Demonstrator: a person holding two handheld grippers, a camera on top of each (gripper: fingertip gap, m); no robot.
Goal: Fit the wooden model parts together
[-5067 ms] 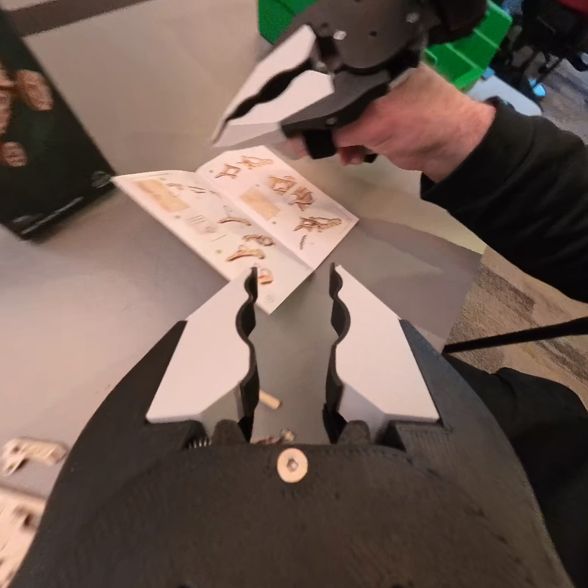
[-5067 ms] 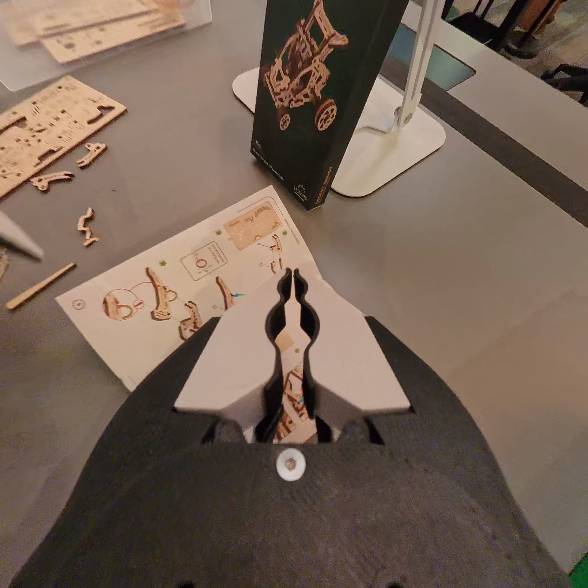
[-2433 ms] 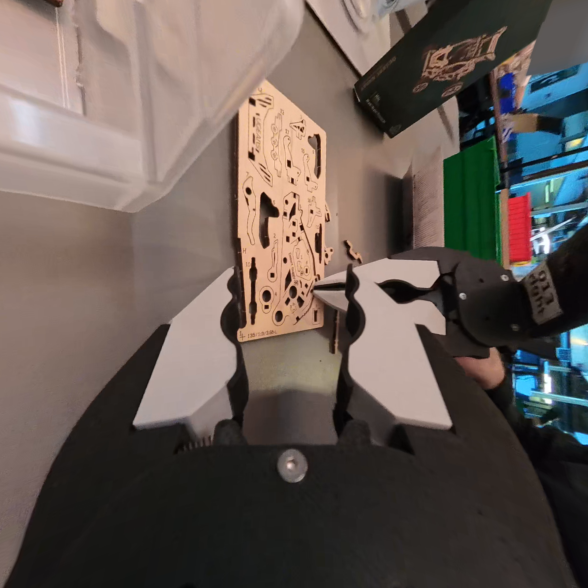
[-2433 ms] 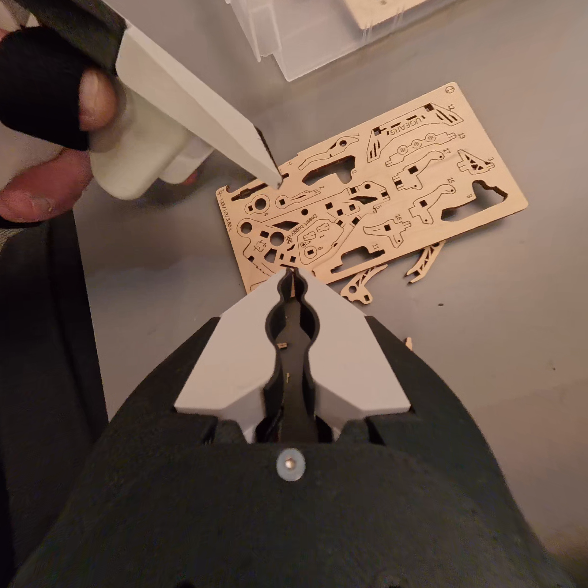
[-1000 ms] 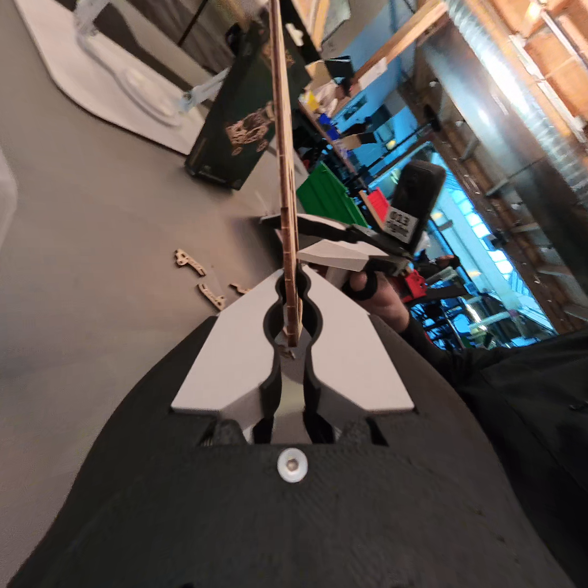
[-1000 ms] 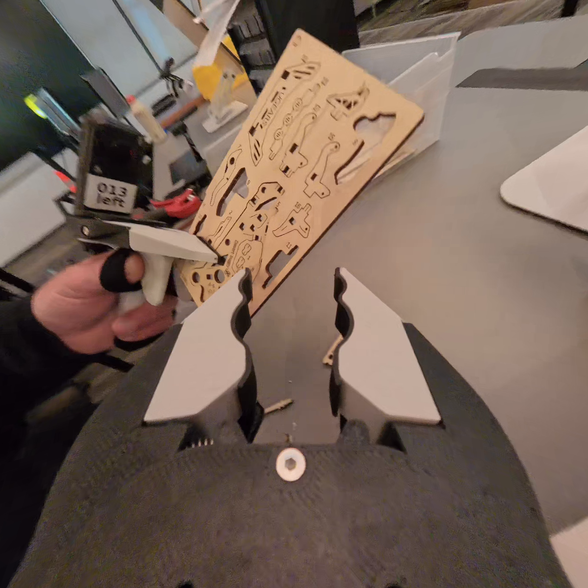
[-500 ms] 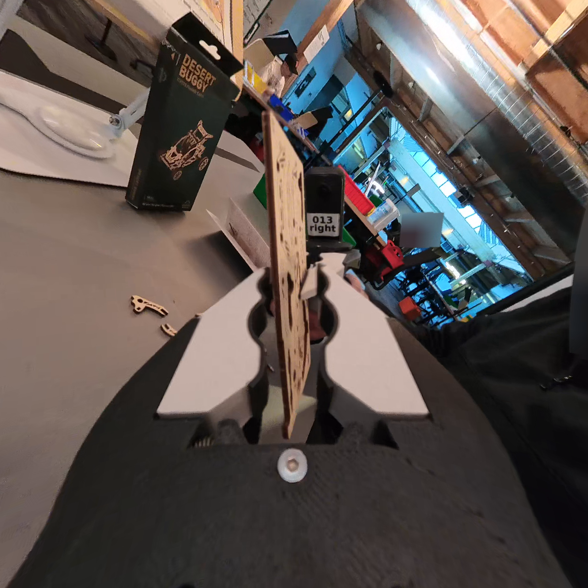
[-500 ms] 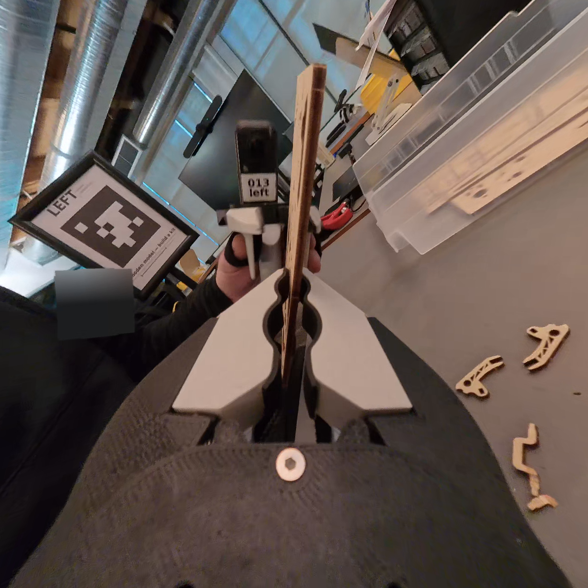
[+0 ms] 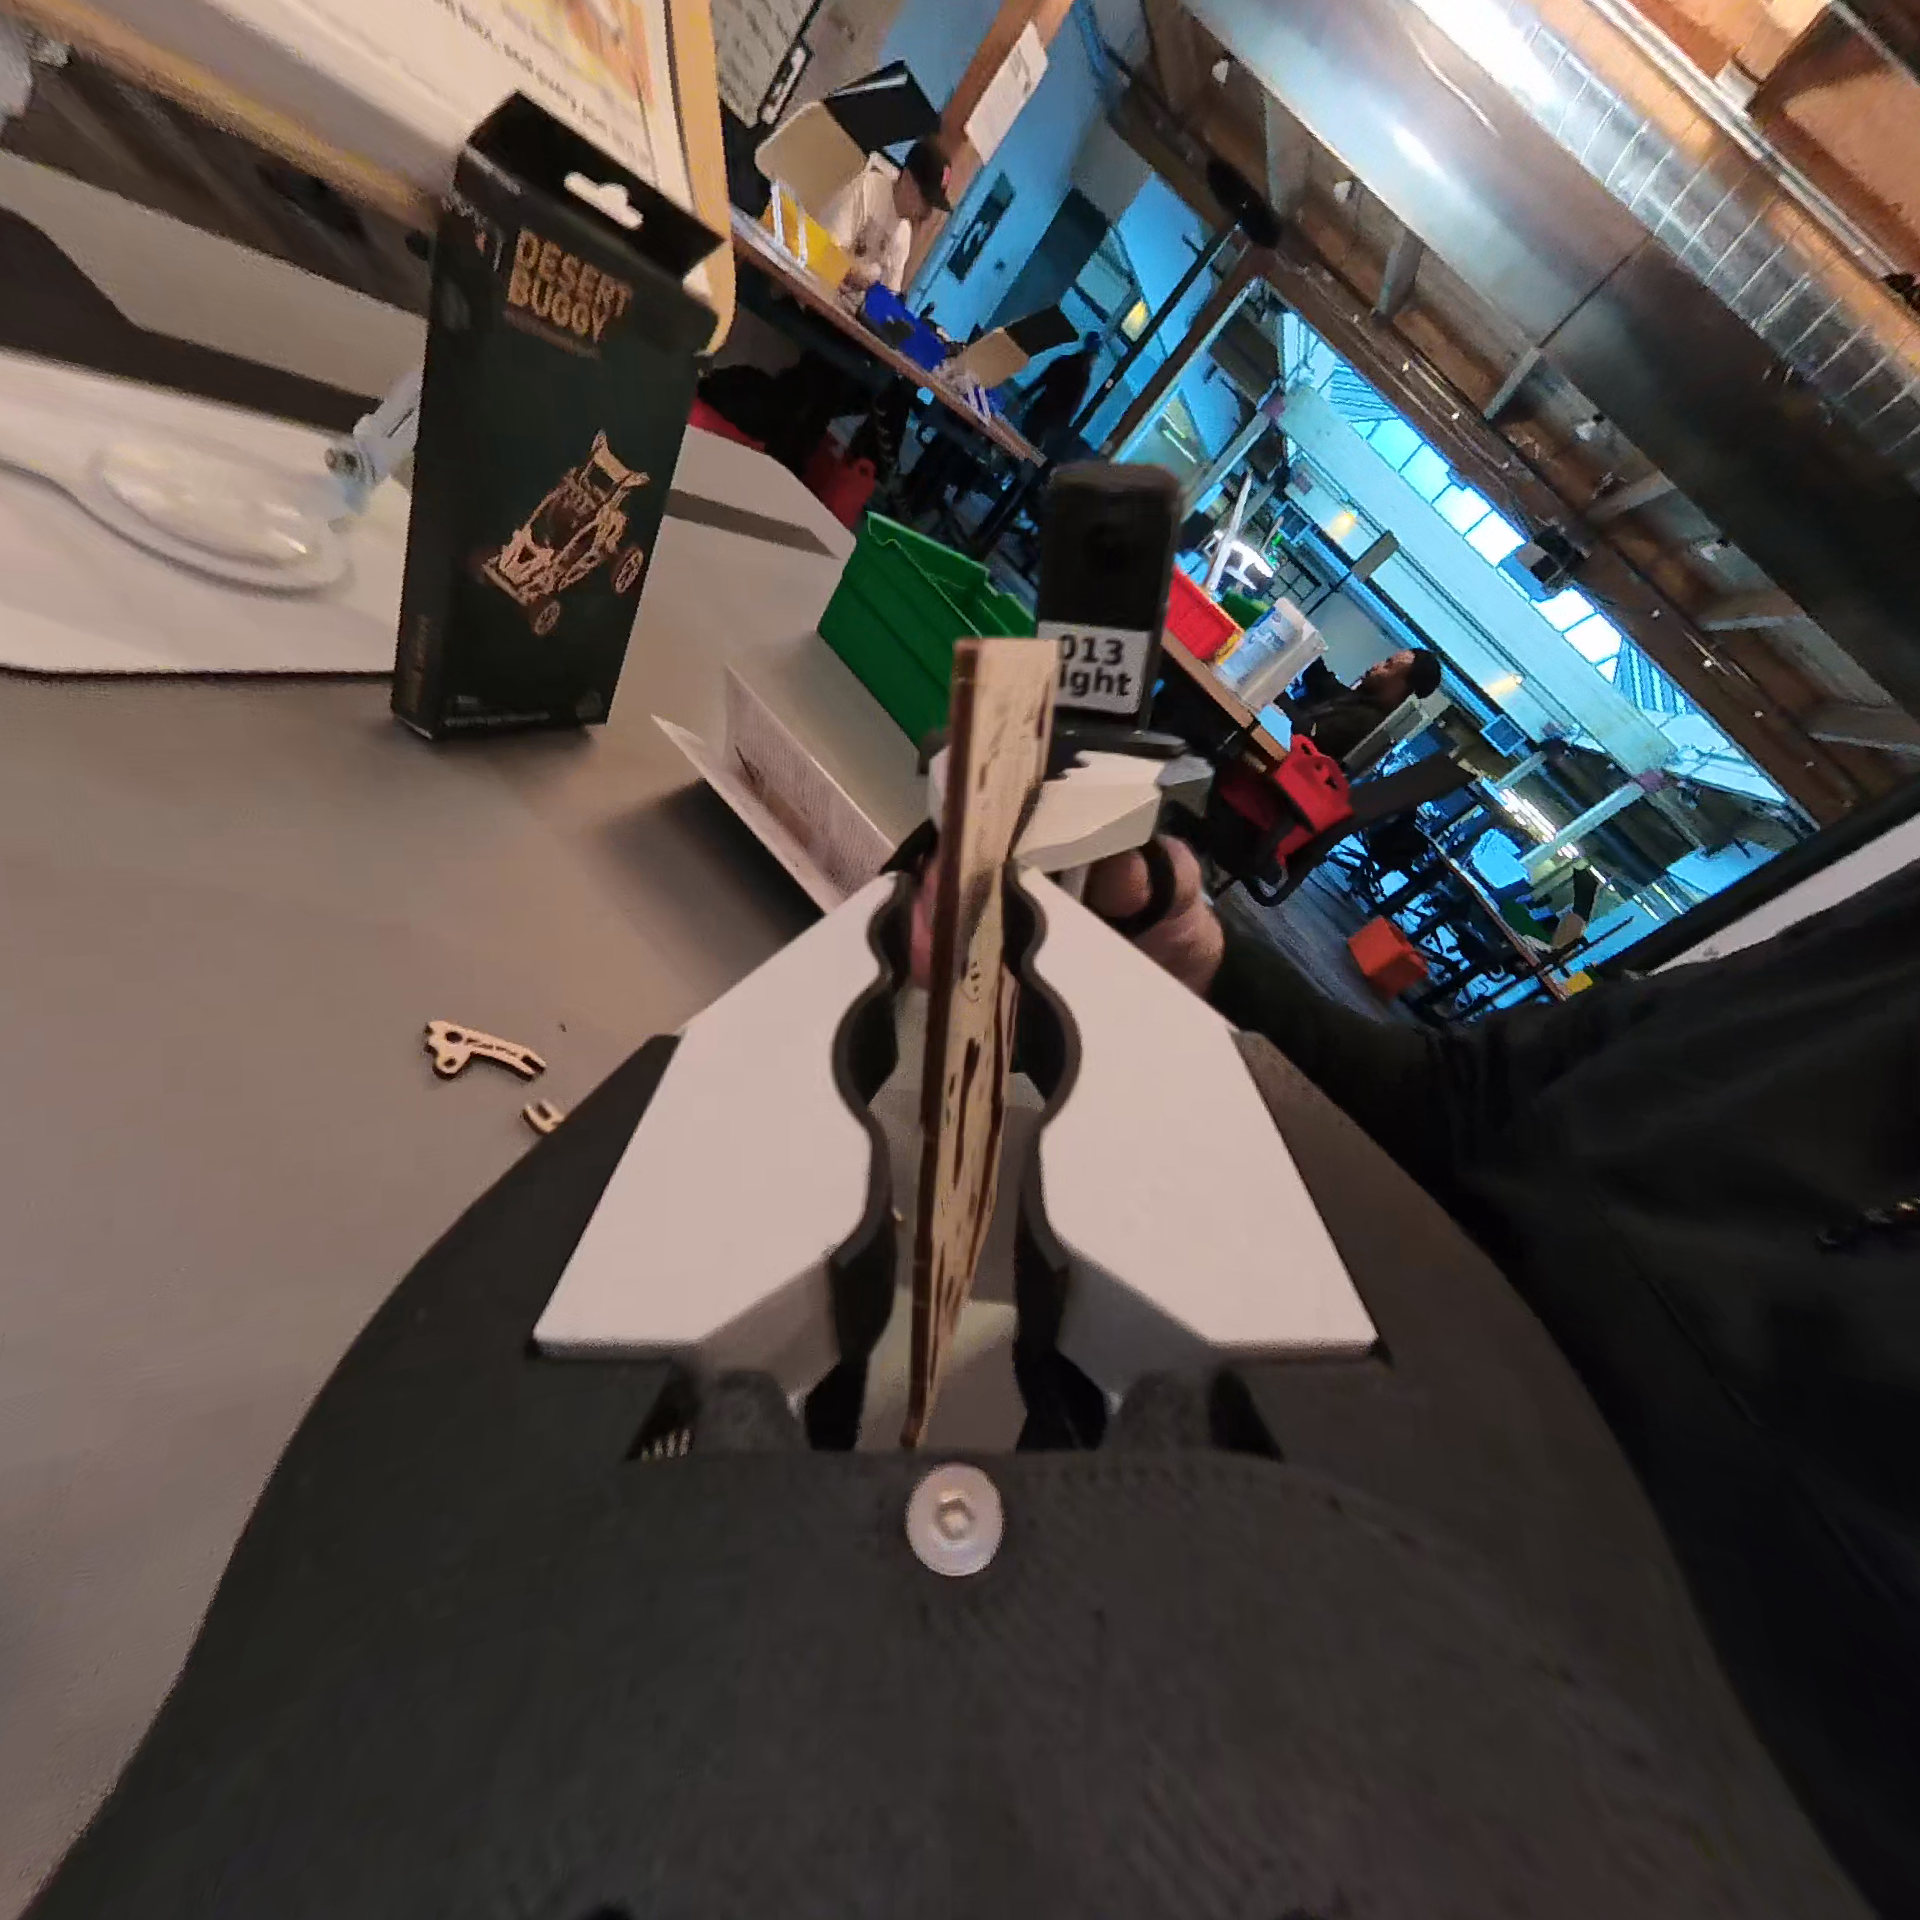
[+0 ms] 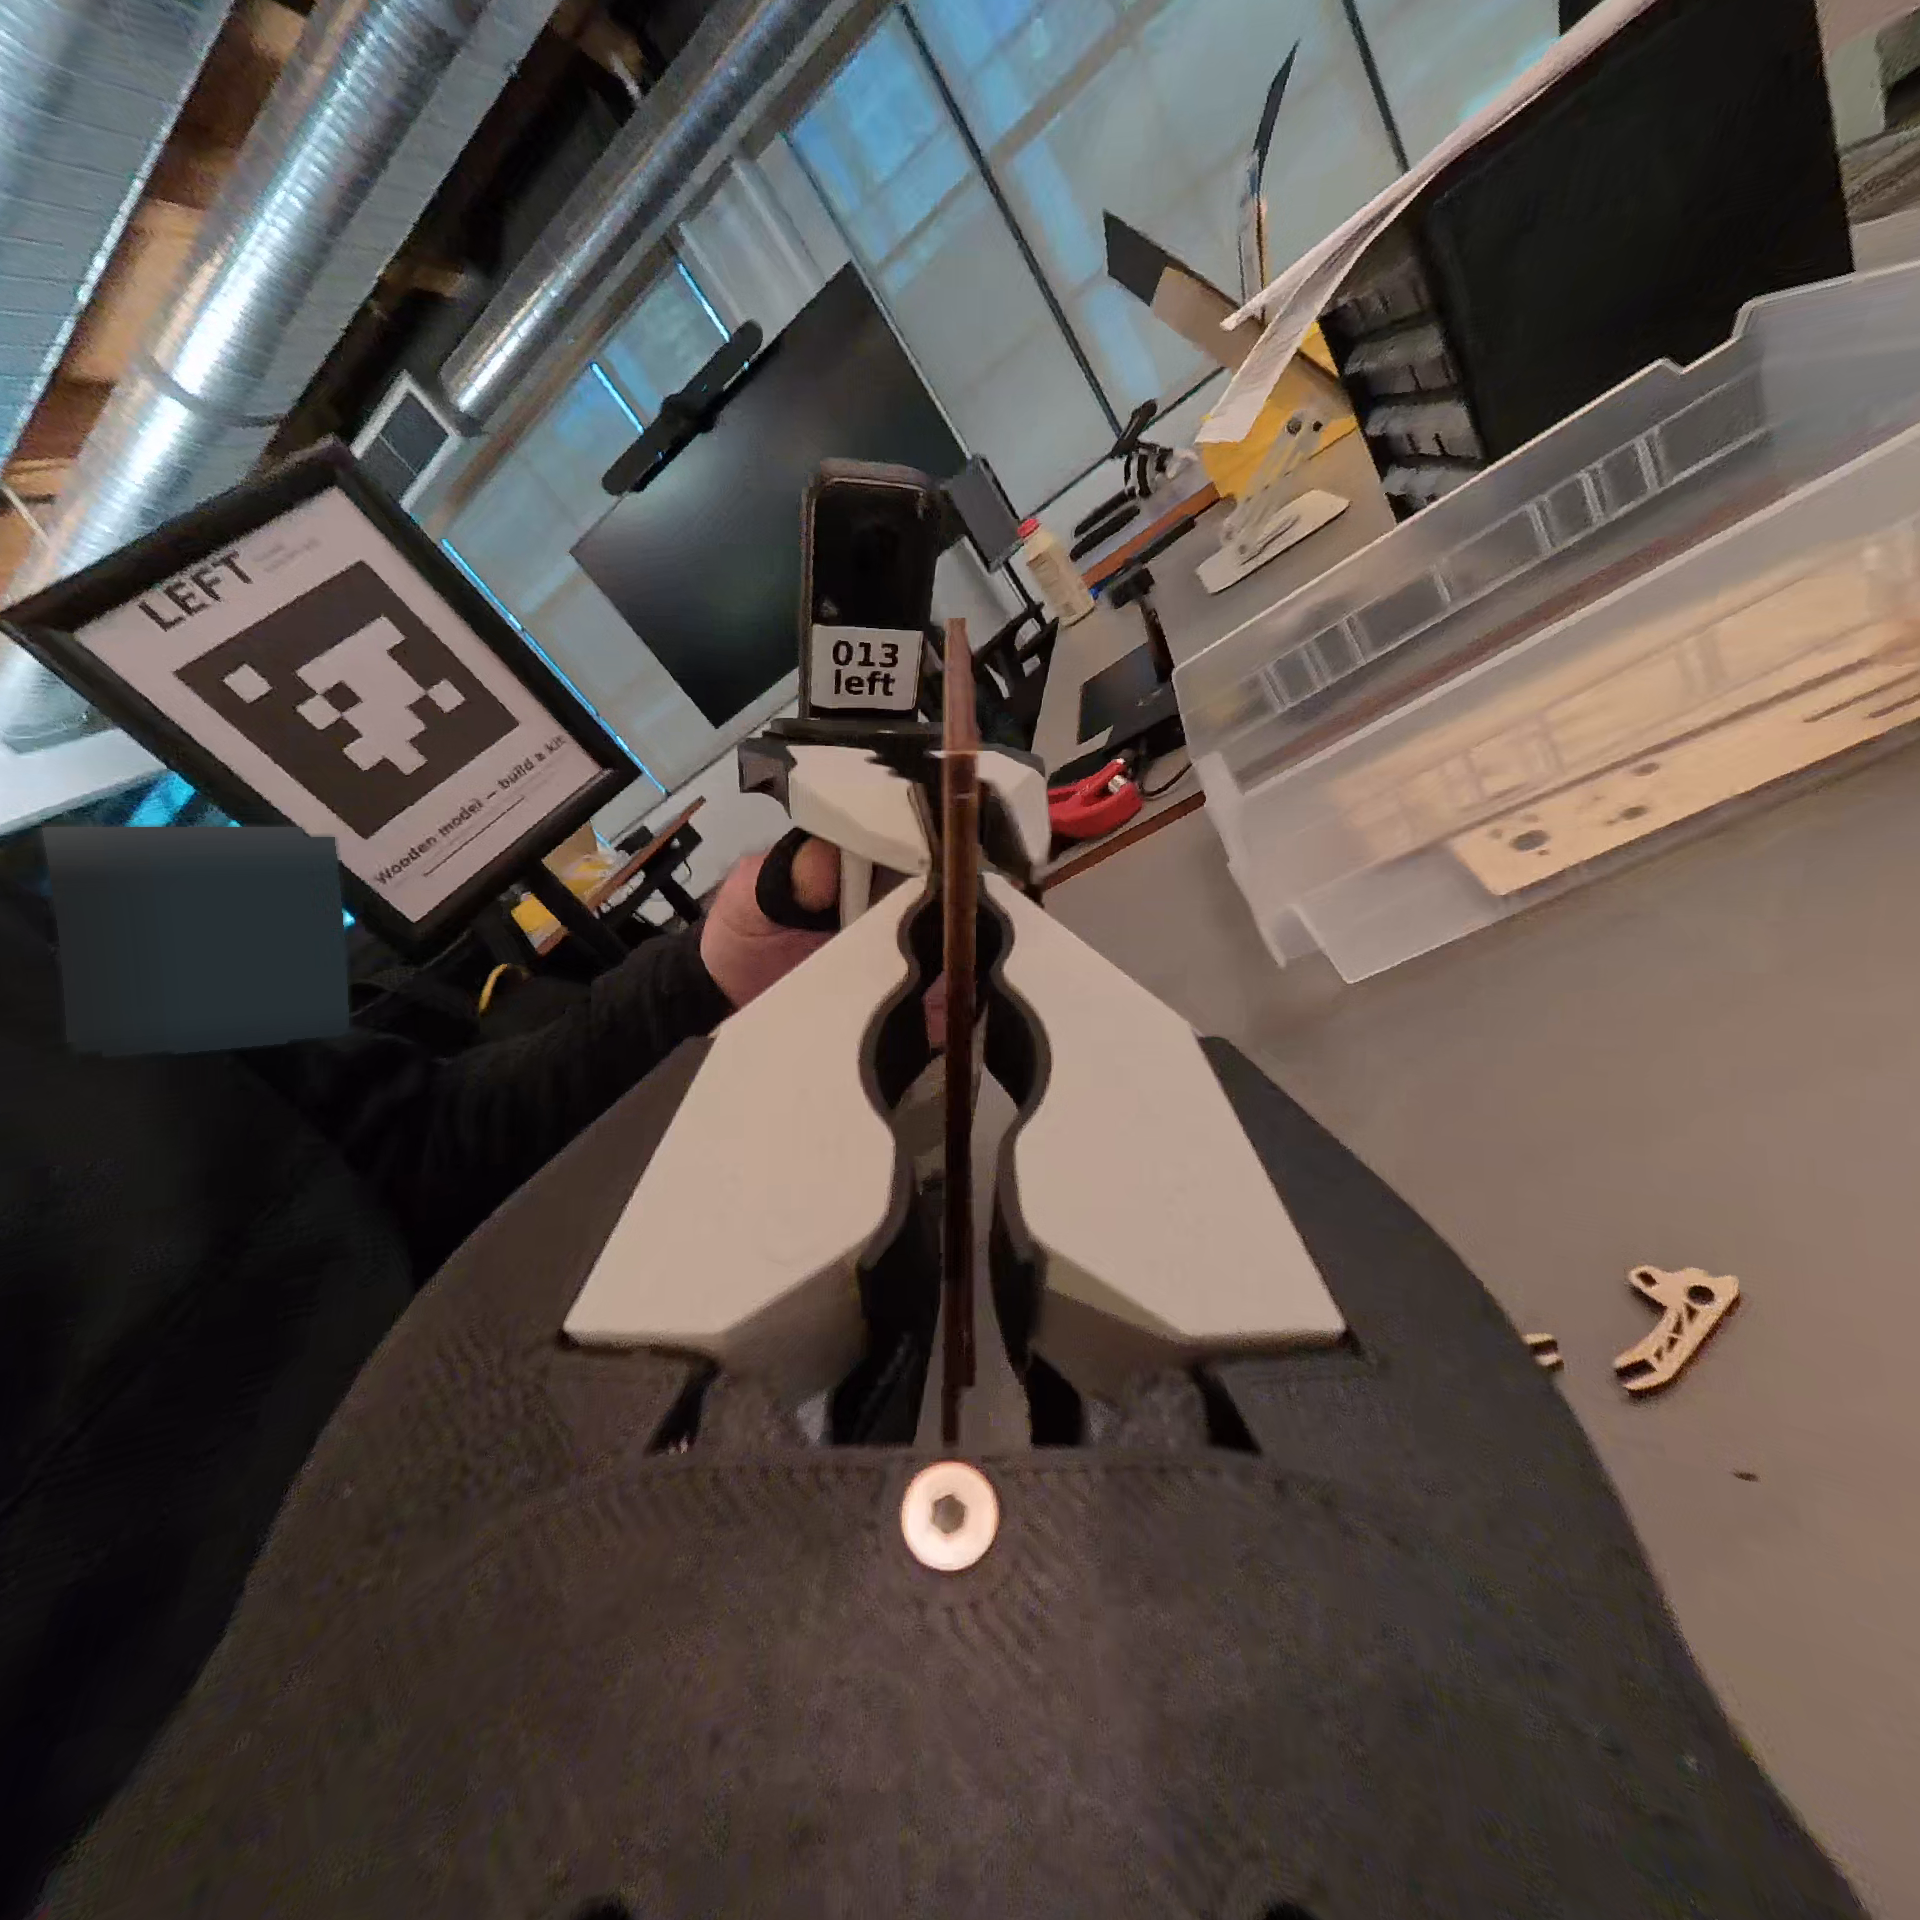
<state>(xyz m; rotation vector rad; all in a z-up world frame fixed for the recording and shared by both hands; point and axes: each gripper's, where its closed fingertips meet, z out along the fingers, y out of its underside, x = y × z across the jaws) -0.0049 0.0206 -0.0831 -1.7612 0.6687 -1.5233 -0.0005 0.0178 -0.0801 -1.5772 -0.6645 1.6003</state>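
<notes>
A thin wooden sheet of model parts stands upright and edge-on in the air between my two grippers. My left gripper is open around its near end. There is a gap between the left pad and the sheet. My right gripper is shut on the sheet from the opposite side, with both pads pressed on it. The right gripper's white fingers show behind the sheet in the left wrist view. The left gripper's fingers show behind it in the right wrist view.
On the grey table are a dark green box, an open booklet and loose wooden parts. A clear plastic tray stands at the right. A framed sign stands behind. The tips of both grippers are at nearly the same place.
A second ago my left gripper was shut on the sheet and my right was open. The right has closed on the sheet. The left has let go and stays open around it.
</notes>
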